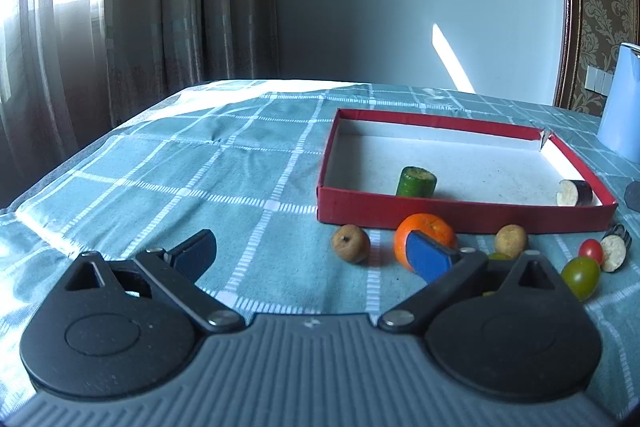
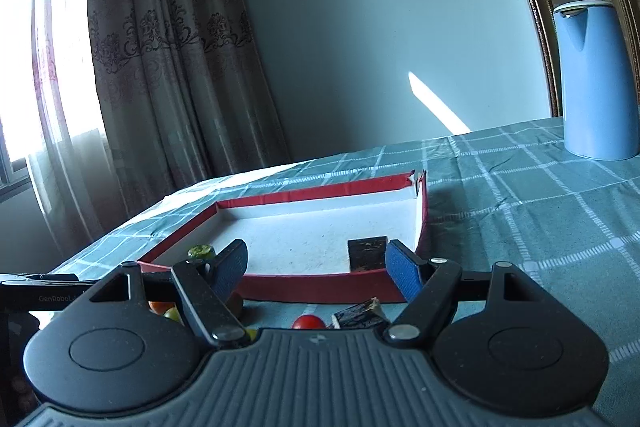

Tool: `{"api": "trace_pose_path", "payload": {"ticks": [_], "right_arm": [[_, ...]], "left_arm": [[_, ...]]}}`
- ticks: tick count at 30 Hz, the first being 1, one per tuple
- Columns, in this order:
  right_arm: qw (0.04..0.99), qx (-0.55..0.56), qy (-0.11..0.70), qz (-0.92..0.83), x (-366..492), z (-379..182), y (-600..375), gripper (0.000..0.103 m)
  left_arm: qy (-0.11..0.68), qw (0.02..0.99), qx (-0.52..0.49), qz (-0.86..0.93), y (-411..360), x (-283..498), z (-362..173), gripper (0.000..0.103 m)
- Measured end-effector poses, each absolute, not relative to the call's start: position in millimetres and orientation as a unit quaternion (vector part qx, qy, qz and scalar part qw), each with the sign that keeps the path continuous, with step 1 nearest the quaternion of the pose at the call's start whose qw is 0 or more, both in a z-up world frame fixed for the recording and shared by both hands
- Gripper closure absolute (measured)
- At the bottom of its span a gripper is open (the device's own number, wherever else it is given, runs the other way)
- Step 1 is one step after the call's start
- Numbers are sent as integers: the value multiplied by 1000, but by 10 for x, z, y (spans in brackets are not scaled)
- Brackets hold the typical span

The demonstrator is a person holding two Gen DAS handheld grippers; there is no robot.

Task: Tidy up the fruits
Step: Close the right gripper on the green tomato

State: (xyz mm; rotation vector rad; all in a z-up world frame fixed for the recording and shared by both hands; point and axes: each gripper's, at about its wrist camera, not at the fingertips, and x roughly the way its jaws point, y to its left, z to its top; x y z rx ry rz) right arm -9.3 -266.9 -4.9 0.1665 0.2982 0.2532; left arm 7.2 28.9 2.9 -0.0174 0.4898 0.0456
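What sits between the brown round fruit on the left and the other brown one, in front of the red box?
The orange mandarin lies between the brown fruits, shown in the left wrist view.

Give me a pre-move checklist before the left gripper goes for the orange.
1. Left gripper open, empty: ok.
2. Right gripper open, empty: ok.
3. Orange centred between the left fingers: not ok, it sits behind the right-hand pad.
4. Red box has floor space free: ok, only a cucumber piece and an eggplant piece inside.
5. Grippers clear of each other: cannot tell.
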Motion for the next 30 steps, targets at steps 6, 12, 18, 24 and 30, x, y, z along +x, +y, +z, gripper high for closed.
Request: {"api": "trace_pose_path", "payload": {"ticks": [6, 12, 18, 24, 30], "right_arm": [[972, 2, 184, 146, -224, -80, -2259, 34], [961, -31, 235, 145, -114, -149, -2055, 54], [953, -35, 266, 141, -25, -202, -2026, 65], [949, -28, 277, 146, 32, -219, -2021, 69], [960, 4, 240, 145, -38, -98, -2100, 70]], "left_arm": [[241, 970, -34, 10, 376, 39, -1, 0], [234, 972, -34, -8, 365, -9, -1, 0], [244, 969, -43, -17, 389, 32, -16, 0], [249, 968, -42, -13, 389, 50, -28, 0], [254, 966, -39, -7, 376, 67, -35, 0]]}}
